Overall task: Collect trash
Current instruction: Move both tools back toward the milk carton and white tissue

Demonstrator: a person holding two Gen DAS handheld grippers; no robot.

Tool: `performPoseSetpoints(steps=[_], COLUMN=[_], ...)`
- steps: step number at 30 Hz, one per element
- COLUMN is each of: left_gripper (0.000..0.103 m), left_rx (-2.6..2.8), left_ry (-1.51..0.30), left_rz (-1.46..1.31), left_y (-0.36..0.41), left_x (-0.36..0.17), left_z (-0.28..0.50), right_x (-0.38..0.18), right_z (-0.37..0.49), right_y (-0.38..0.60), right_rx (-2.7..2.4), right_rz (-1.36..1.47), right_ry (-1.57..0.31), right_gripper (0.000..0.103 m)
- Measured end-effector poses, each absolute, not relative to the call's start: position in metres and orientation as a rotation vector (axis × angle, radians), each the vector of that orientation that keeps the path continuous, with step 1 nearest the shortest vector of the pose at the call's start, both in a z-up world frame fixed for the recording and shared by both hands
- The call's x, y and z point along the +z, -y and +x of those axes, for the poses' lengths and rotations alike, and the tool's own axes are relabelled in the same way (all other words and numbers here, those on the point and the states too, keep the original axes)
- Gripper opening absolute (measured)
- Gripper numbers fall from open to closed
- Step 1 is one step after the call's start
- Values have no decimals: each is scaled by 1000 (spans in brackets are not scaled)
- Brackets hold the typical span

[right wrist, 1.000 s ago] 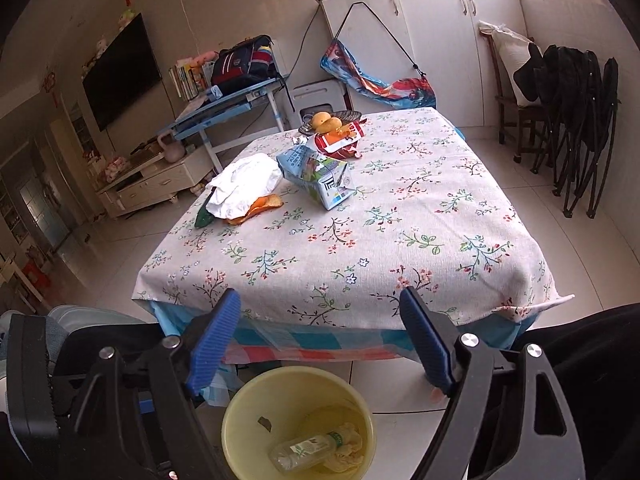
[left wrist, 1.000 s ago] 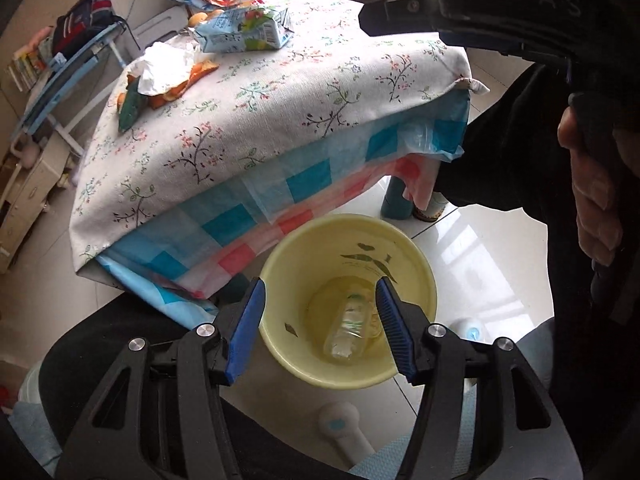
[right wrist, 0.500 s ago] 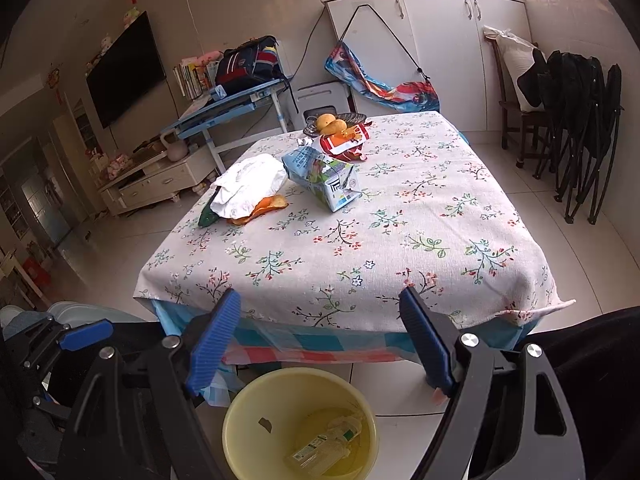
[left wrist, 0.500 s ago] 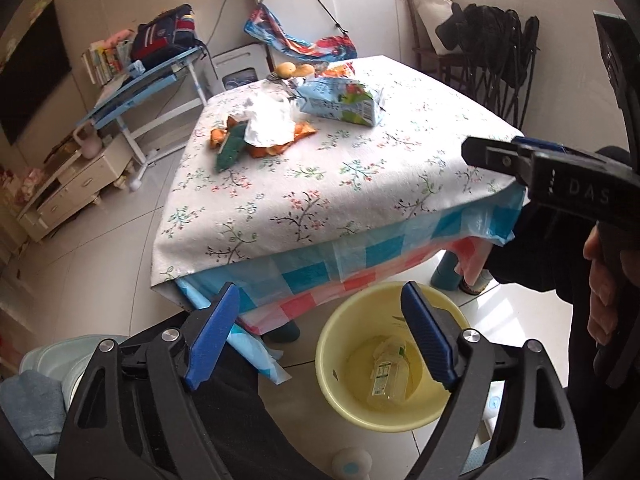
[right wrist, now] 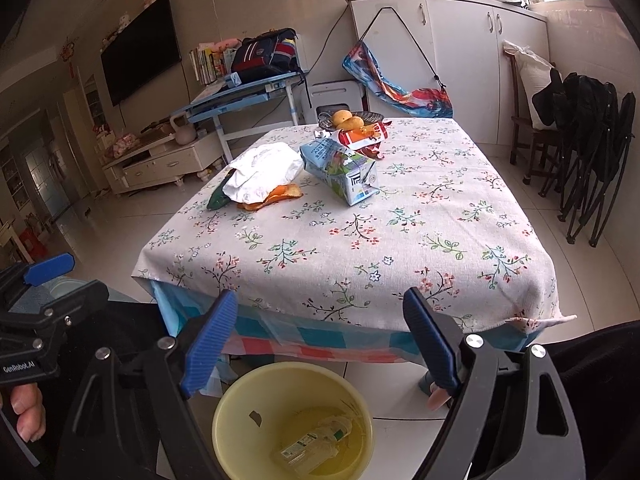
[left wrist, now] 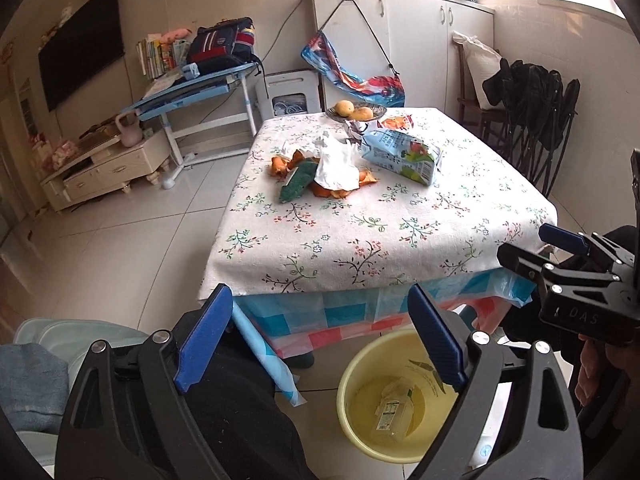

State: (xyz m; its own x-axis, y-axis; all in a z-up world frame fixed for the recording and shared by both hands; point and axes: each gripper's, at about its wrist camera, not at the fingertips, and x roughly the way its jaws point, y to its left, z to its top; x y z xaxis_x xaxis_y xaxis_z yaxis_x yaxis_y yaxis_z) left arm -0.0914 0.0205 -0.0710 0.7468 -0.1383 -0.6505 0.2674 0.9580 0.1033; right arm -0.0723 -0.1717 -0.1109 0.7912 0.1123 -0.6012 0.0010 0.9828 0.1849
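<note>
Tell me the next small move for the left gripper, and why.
Probably reach the left gripper toward the carton on the table. Its jaws are opening with nothing between them, a bottle already lies in the yellow bin, and the carton is within open reach.

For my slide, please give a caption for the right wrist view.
Plastic bottle lies in yellow bin; milk carton waits on table.

Counts: 1 table (right wrist: 400,240) with floral cloth, 1 yellow bin (right wrist: 236,412) on floor, 1 plastic bottle (right wrist: 316,440) inside it. On the table: 1 drink carton (right wrist: 340,168), 1 white wrapper (right wrist: 264,172), 1 fruit plate (right wrist: 372,116) holding 2 yellow fruits (right wrist: 348,120). 2 grippers, both visible.
</note>
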Motion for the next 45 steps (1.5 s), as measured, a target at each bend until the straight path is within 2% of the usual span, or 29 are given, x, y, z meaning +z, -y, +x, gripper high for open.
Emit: performPoseSetpoints(steps=[13,22,45], left_gripper=[89,90,90], left_rx=[-179,-145,-199], left_ry=[-603,-594,-644], left_rz=[111,96,169], left_y=[-46,-54,-9], left_x=[-42,-48,-73], left_z=[-87,-73,47], right_x=[-120,-107,-90], right_z=[-71,-70,23], right_y=[154,157,192], right_rx=[65,74,106], right_rz=[66,100,91], right_ry=[-679,-641,-663], right_gripper=[82,82,82])
